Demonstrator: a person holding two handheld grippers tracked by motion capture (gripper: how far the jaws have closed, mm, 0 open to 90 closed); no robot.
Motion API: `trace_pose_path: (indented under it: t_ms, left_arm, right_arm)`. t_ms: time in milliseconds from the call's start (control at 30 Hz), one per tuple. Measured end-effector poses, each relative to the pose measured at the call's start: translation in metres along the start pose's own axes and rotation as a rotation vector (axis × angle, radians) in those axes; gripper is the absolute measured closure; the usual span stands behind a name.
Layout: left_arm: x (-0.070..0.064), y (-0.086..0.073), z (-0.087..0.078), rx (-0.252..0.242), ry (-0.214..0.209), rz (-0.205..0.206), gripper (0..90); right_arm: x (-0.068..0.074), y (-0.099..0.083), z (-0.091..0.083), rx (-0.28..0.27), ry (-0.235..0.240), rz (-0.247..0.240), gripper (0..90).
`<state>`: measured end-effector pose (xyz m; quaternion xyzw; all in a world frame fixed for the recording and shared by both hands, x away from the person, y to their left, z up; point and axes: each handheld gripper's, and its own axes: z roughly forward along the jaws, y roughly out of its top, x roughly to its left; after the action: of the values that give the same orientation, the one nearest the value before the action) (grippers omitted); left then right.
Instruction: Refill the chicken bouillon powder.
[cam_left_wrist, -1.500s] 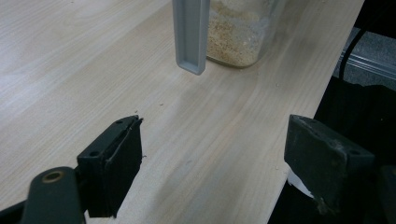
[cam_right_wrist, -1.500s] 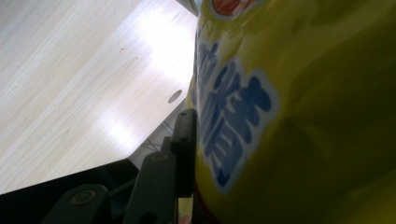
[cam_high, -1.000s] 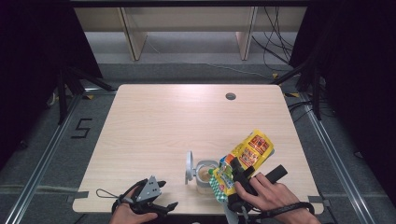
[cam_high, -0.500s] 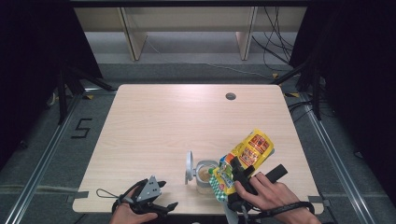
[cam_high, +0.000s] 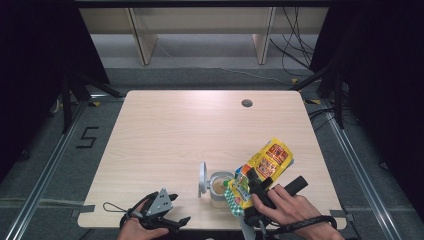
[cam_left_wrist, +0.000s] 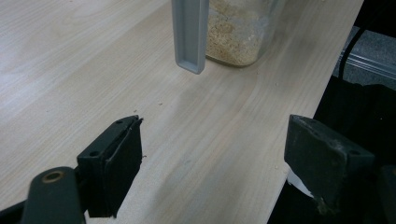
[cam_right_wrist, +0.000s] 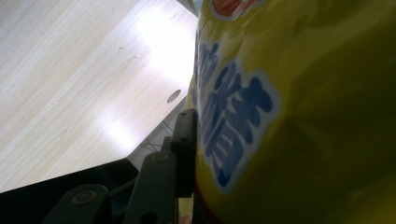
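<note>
A yellow snack bag (cam_high: 262, 167) is held tilted above the table's front right, its lower end over a clear container (cam_high: 218, 186) of beige grains. My right gripper (cam_high: 253, 187) is shut on the bag, which covers most of the right gripper view as a yellow bag (cam_right_wrist: 299, 107) pressed against one black jaw. The container's grey hinged lid (cam_high: 202, 178) stands open on its left side. My left gripper (cam_high: 170, 220) rests open at the front edge, left of the container. Its view shows the grain container (cam_left_wrist: 238, 32) and the grey lid (cam_left_wrist: 189, 35) ahead of its spread jaws.
The light wooden table (cam_high: 175, 135) has a round cable hole (cam_high: 246, 103) near its back right. Wooden shelf legs (cam_high: 142, 35) stand on the floor behind it. Black curtains flank both sides, and a "5" mark (cam_high: 86, 137) lies on the floor at left.
</note>
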<state>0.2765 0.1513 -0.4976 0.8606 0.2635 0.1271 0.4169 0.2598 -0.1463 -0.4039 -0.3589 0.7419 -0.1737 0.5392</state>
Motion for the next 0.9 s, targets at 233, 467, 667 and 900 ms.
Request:
trace_pose_path:
  t_ms: [233, 467, 667, 900]
  left_arm:
    - [0.0000, 0.0000, -0.0001, -0.001, 0.000, -0.001, 18.6]
    - [-0.0001, 0.0001, -0.0001, -0.002, 0.001, -0.001, 18.6]
    - [0.0000, 0.0001, -0.0002, -0.003, 0.001, -0.002, 18.6]
    - [0.0002, 0.0000, 0.0000, -0.003, -0.005, -0.005, 18.6]
  right_arm:
    - [-0.0004, 0.0003, 0.0004, -0.001, -0.001, -0.002, 69.8]
    - [0.0003, 0.0005, 0.0002, 0.000, -0.002, -0.001, 69.8]
    - [0.0022, -0.0008, 0.0020, -0.020, -0.049, 0.007, 69.8]
    - [0.0026, -0.0011, 0.0023, -0.022, -0.049, 0.007, 69.8]
